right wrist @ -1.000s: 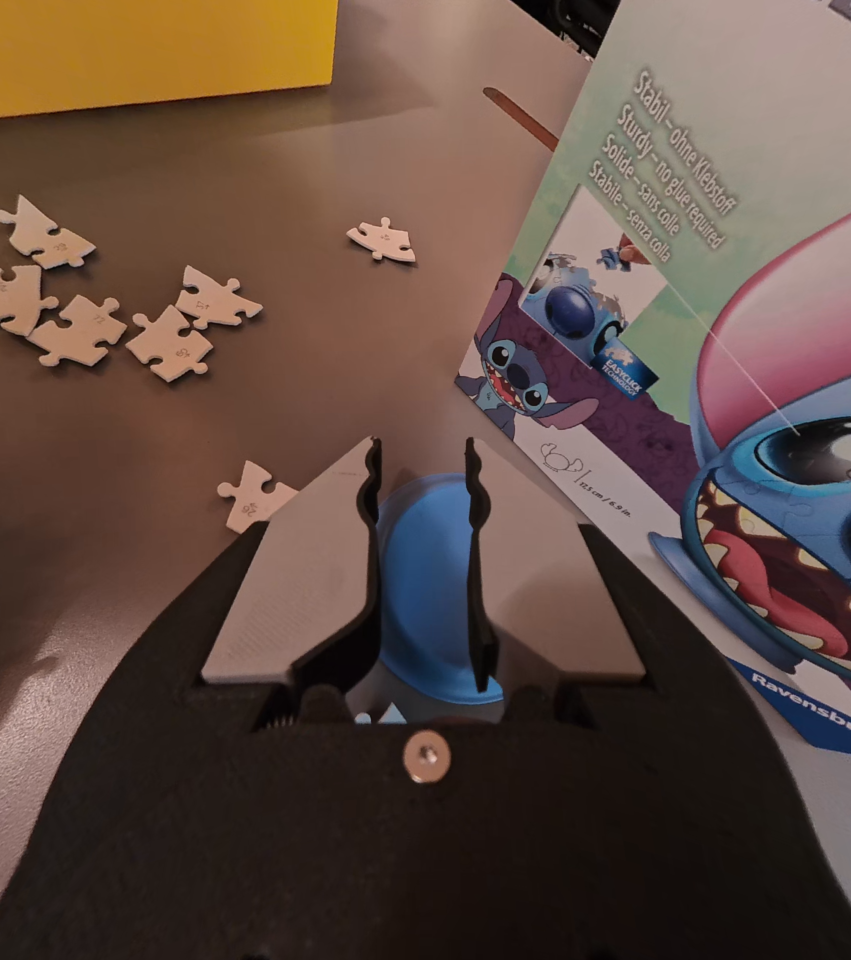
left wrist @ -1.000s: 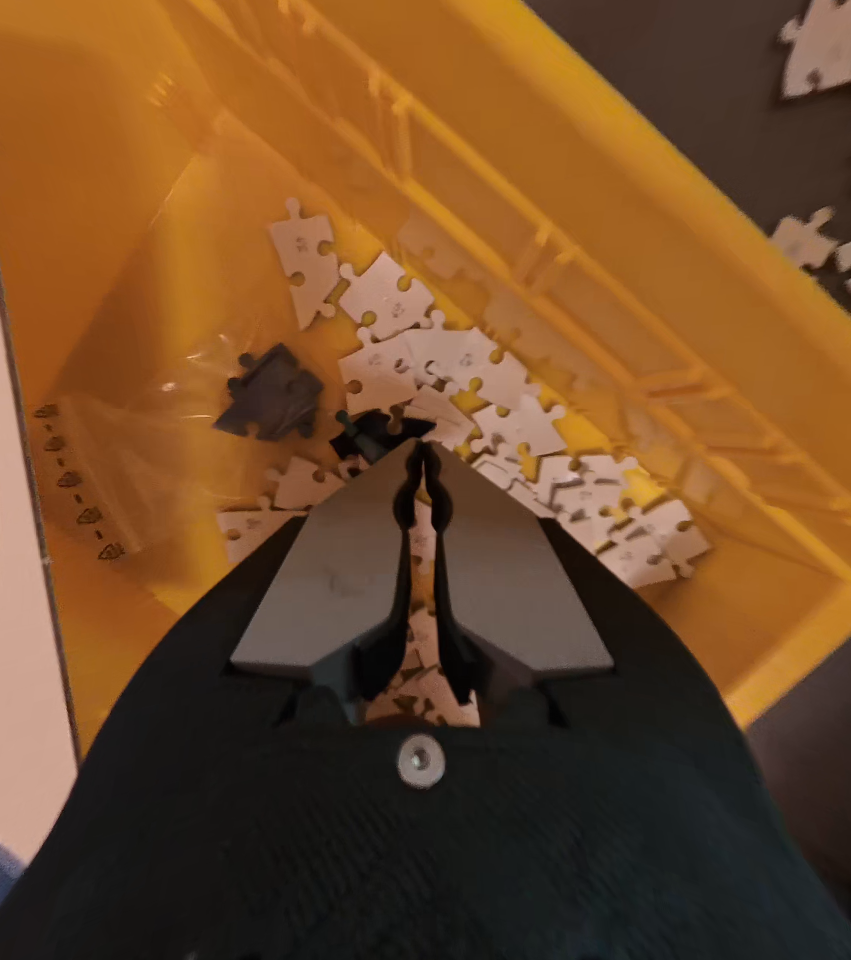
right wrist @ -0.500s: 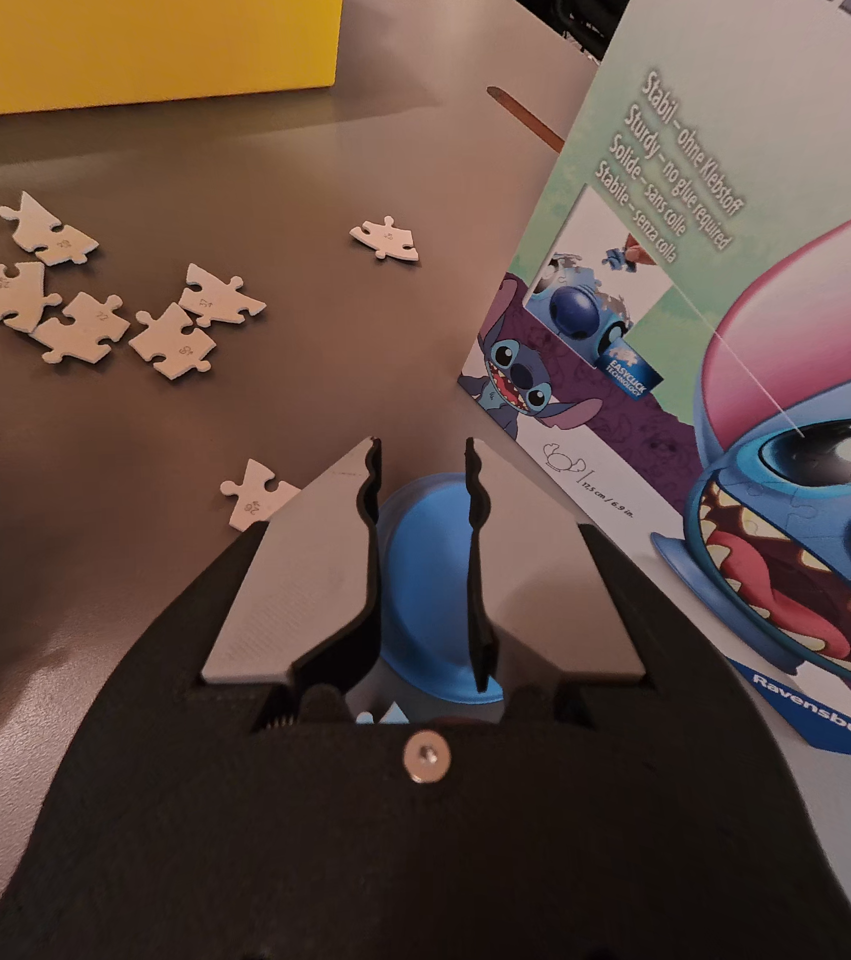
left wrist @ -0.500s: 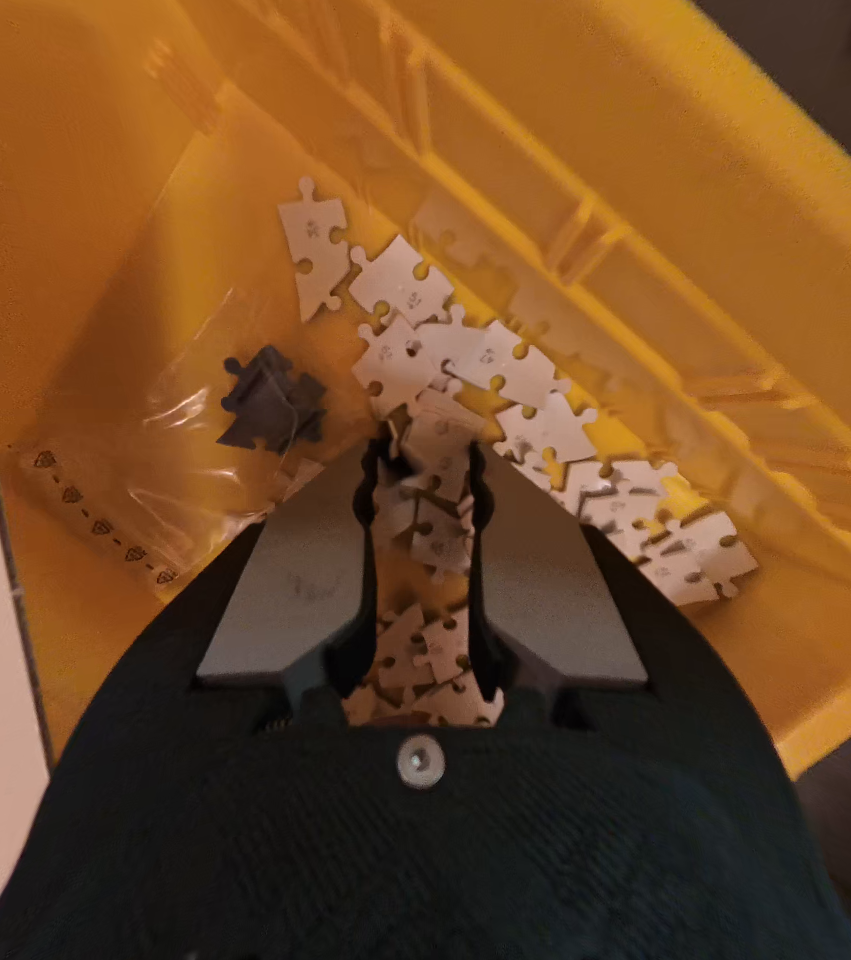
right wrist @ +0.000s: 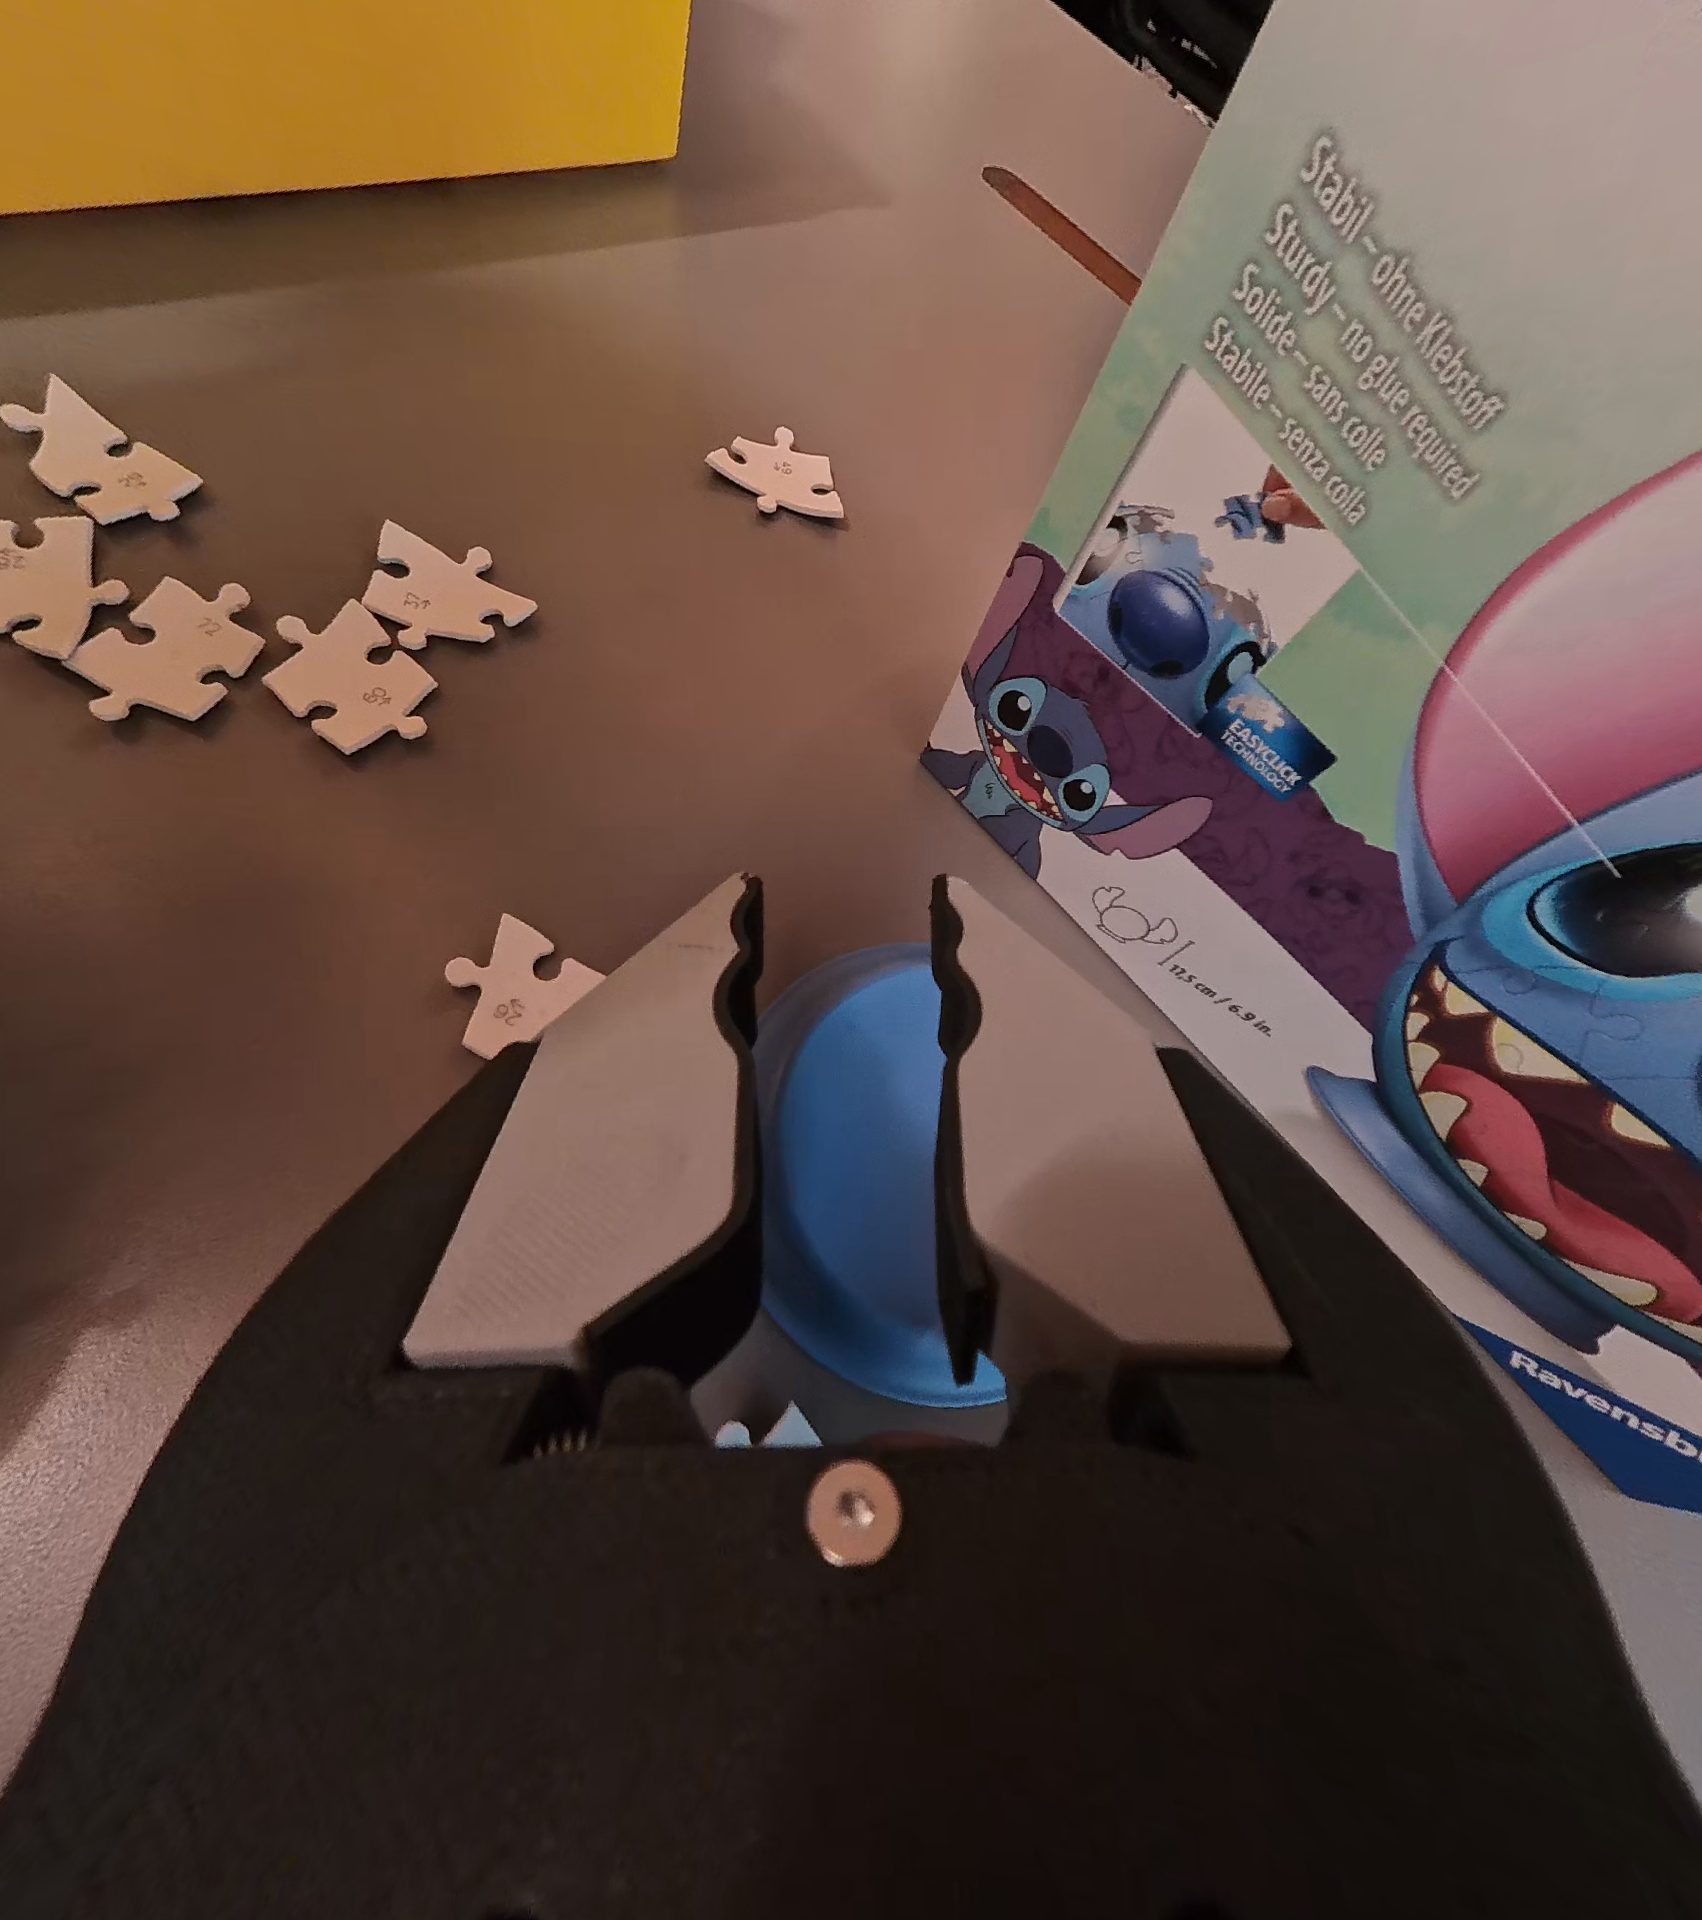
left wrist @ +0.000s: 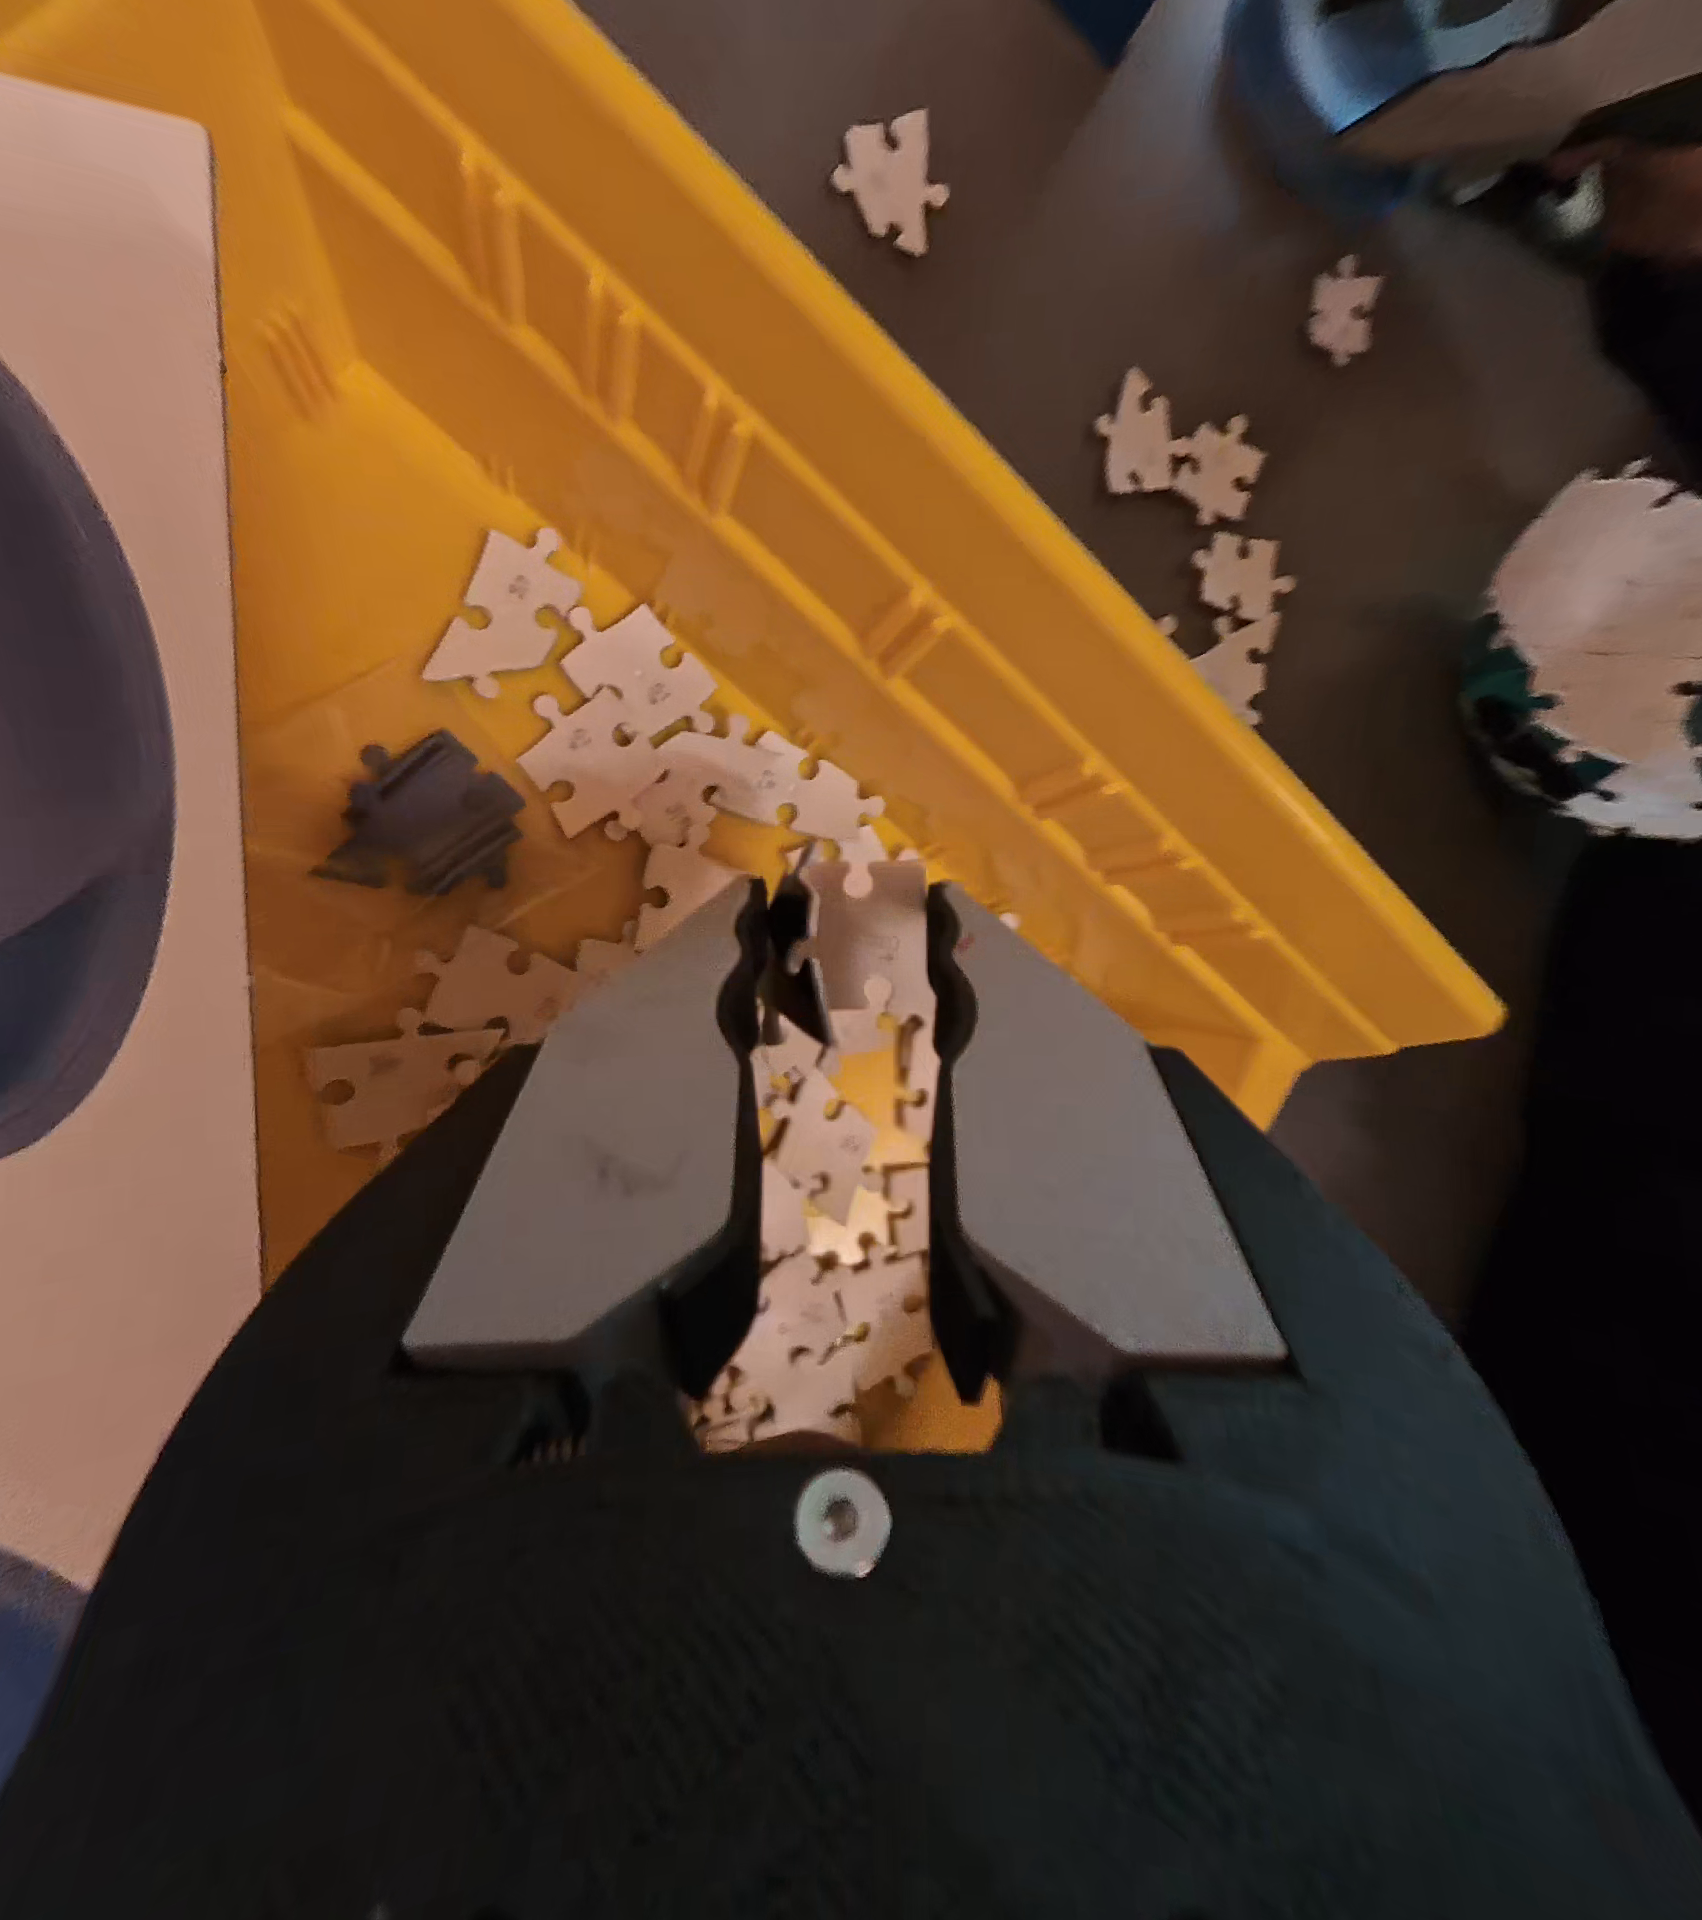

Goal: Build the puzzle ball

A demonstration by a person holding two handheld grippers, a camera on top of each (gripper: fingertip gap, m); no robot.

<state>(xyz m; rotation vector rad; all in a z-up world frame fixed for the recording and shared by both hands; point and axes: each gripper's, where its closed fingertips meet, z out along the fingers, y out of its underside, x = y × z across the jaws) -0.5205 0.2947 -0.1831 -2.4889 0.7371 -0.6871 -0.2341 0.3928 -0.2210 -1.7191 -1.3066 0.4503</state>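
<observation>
Jaws of left gripper (left wrist: 842, 914) parted above puzzle pieces (left wrist: 618, 717); right's straddle blue piece (right wrist: 852, 1174)

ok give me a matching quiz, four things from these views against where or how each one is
Things:
1 dark puzzle pieces
2 blue plastic part
3 left gripper
4 puzzle box

States:
a between the fingers of the right gripper
b on the grey table, printed side showing
c on the floor of the yellow bin, left of the pale puzzle pieces
d open, over the pale puzzle pieces

Pairs: 1-c, 2-a, 3-d, 4-b
</observation>
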